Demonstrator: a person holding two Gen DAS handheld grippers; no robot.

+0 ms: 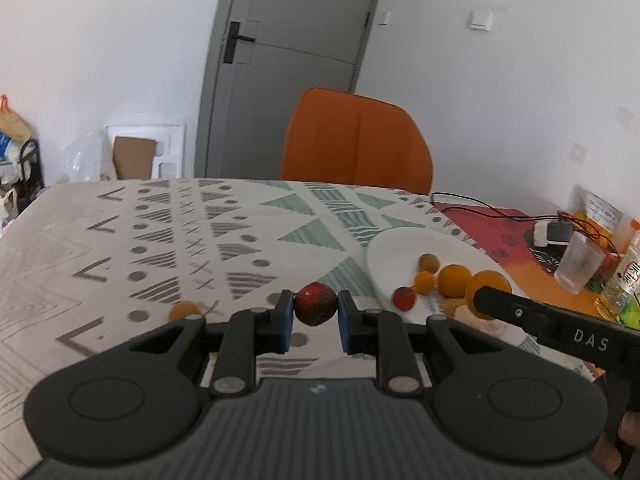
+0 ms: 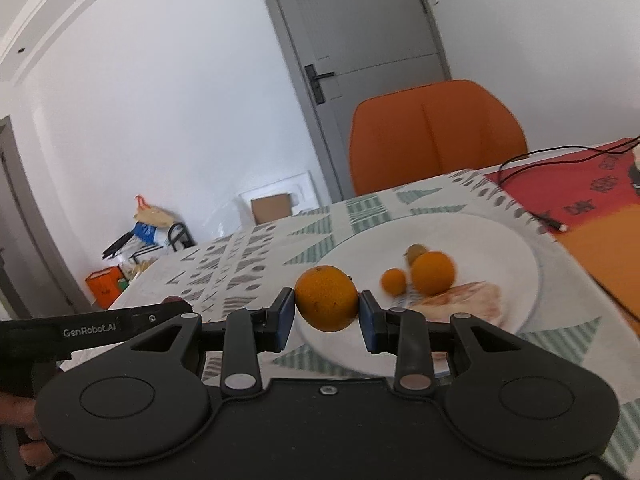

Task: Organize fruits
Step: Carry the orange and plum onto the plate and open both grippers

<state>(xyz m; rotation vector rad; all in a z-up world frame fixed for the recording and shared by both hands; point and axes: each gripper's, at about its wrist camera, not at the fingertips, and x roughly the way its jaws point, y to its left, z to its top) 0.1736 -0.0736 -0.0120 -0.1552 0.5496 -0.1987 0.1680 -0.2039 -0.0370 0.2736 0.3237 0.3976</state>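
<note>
My left gripper point(image 1: 315, 307) is shut on a dark red fruit point(image 1: 315, 303) and holds it above the patterned tablecloth, left of the white plate point(image 1: 394, 248). My right gripper point(image 2: 327, 307) is shut on a big orange point(image 2: 326, 298) over the near rim of the plate point(image 2: 504, 240). On the plate lie an orange point(image 2: 433, 273), a small orange fruit point(image 2: 393, 281), a brownish fruit point(image 2: 416, 251) and a pale pink peach-like piece point(image 2: 472, 298). A small red fruit point(image 1: 403, 298) lies on the plate's near edge. One small orange fruit point(image 1: 183, 312) lies on the cloth at left.
An orange chair point(image 1: 356, 140) stands at the table's far side. At the right are a red mat with black cables point(image 1: 480, 208), a clear plastic cup point(image 1: 578, 264) and bottles point(image 1: 624, 276). The table's left edge point(image 1: 24, 216) drops to floor clutter.
</note>
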